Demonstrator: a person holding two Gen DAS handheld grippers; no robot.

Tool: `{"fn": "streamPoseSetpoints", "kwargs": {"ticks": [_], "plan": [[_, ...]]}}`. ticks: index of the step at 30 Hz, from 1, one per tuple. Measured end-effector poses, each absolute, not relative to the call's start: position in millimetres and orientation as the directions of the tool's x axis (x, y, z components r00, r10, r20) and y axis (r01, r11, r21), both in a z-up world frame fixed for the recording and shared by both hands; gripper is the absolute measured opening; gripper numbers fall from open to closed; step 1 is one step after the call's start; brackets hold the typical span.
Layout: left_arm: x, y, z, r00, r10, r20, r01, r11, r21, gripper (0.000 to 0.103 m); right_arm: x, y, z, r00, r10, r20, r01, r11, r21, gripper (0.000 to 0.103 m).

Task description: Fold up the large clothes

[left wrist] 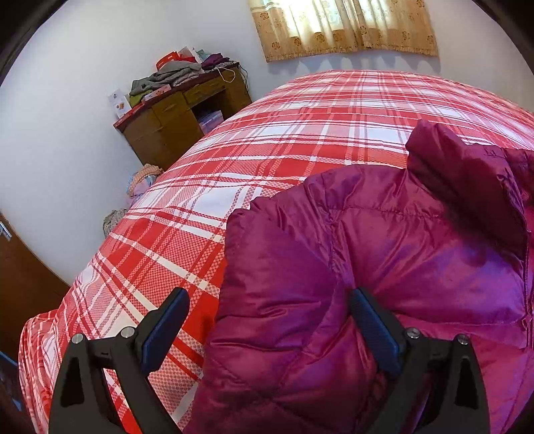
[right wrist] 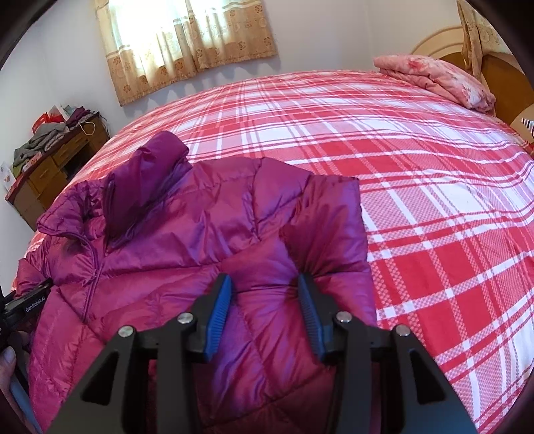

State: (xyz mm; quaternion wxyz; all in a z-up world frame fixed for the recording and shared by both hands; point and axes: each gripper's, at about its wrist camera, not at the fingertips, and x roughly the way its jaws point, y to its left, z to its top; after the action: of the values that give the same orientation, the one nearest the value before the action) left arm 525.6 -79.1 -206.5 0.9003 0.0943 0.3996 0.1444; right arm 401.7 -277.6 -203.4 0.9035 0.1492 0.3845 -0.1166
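Red-and-white plaid bedding (right wrist: 417, 200) covers a wide bed that fills both views, and on its near side lies a shiny magenta quilted puffer jacket (right wrist: 173, 240), front up, its zipper running up to a raised collar (right wrist: 147, 167). Closest to the right camera, the right gripper (right wrist: 265, 285) points steeply down at the jacket's outer sleeve area; its blue-padded jaws stand partly apart with a ridge of the padded fabric between them, and the right pad dents the cloth where creases gather, though I cannot tell whether the left pad presses on it. In the left view, the left gripper (left wrist: 267, 300) also tilts down, over the opposite side of the jacket; its jaws stand wide apart, the right one resting against the puffy fabric and the left one clear over the bare plaid, so the jacket's edge lies between them unclamped. At the lower left edge of the right view, a fingertip (right wrist: 8, 357) of the person's hand and part of the other black tool show beside the jacket. Farther off, a folded pink floral quilt (right wrist: 437, 78) sits near the wooden headboard (right wrist: 510, 80). Beyond the bed's far corner, a brown wooden desk (left wrist: 180, 117) stands against the white wall, its surface heaped with clothes (left wrist: 173, 75) and boxes. Beige patterned curtains (left wrist: 340, 26) hang lit above the bed.
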Motion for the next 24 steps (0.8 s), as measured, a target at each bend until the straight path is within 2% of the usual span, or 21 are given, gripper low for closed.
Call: {"fn": "streamPoseSetpoints", "kwargs": {"ticks": [5,7,9,11,16,20,24], "plan": [[527,-75,-203,0.626,0.308,-0.716,-0.165,0.950,0.264,0.098,401,-278,-204,0.678,-0.086,-0.730,0.321,0.928,0.188,0.050],[524,-66,-185,0.625,0.270,-0.732,-0.160,0.963,0.219,0.098,402,-280,-201,0.678,-0.053,-0.733,0.298,0.932,0.208,0.058],[519,-61,-159,0.682,0.235,-0.692,-0.146,0.972,0.186,0.098,401,-284,-191,0.676,-0.005,-0.737,0.262,0.936,0.234,0.073],[523,-60,-128,0.732,0.196,-0.652,-0.120,0.980,0.160,0.098,400,-290,-172,0.702,0.011,-0.712,0.241,0.937,0.251,0.082],[562,-80,-94,0.760,0.091,-0.644,-0.049,0.995,0.082,0.098,438,-296,-126,0.740,0.020,-0.673,0.194,0.951,0.241,0.083],[600,-116,-107,0.726,0.062,-0.685,0.030,0.992,0.122,0.098,487,-286,-110,0.742,0.058,-0.668,0.133,0.964,0.231,0.088],[624,-141,-134,0.699,0.080,-0.711,0.084,0.978,0.193,0.098,535,-266,-121,0.678,0.060,-0.733,0.077,0.985,0.152,0.088]]}}
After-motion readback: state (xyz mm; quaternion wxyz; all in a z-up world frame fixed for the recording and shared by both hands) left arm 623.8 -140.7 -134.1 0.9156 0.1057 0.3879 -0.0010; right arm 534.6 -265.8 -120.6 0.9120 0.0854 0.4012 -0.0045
